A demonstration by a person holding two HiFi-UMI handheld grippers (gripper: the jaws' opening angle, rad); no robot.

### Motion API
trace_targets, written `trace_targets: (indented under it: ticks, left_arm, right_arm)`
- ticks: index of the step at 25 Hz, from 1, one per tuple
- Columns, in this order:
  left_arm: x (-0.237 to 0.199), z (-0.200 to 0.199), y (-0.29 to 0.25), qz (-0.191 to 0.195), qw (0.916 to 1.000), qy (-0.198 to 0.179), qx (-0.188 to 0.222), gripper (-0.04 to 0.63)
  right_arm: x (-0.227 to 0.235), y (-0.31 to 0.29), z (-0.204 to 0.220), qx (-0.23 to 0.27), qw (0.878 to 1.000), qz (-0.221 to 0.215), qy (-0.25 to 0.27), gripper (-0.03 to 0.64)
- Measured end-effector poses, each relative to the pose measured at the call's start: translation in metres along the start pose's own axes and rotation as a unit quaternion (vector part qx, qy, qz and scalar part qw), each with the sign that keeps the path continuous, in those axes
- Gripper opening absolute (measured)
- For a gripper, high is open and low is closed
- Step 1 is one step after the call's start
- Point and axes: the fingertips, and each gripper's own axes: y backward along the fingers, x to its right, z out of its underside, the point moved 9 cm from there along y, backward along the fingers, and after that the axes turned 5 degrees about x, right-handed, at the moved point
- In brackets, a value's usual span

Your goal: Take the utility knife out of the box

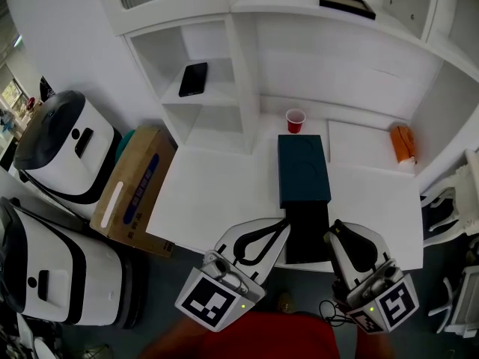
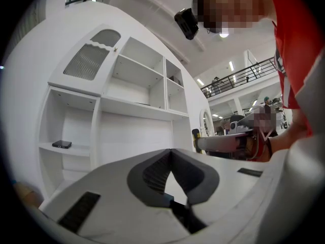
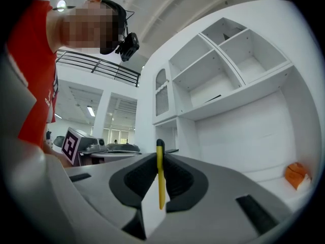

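In the right gripper view a slim yellow utility knife with a black tip stands upright, clamped between the dark pads of my right gripper, which is shut on it. That gripper hovers at the table's front edge, just right of the box. The box is a dark teal case with a black inner tray drawn out toward me. My left gripper has its tips together beside the tray's left edge, and nothing shows between its fingertips. The left gripper view shows the knife's tip sticking out of the right gripper.
A red cup stands behind the box and an orange object lies at the table's back right. A black phone rests on a shelf of the white cabinet. A cardboard box and two white machines sit left of the table.
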Motion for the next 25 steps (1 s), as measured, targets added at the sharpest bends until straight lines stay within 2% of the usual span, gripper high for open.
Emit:
trace_targets:
  ticks: [25]
  left_arm:
    - [0.0001,0.0007,0.0045,-0.003,1.0,0.001,0.0,0.006]
  right_arm:
    - [-0.0076,-0.0065,0.0024,-0.005,1.0,-0.009,0.002,0.061]
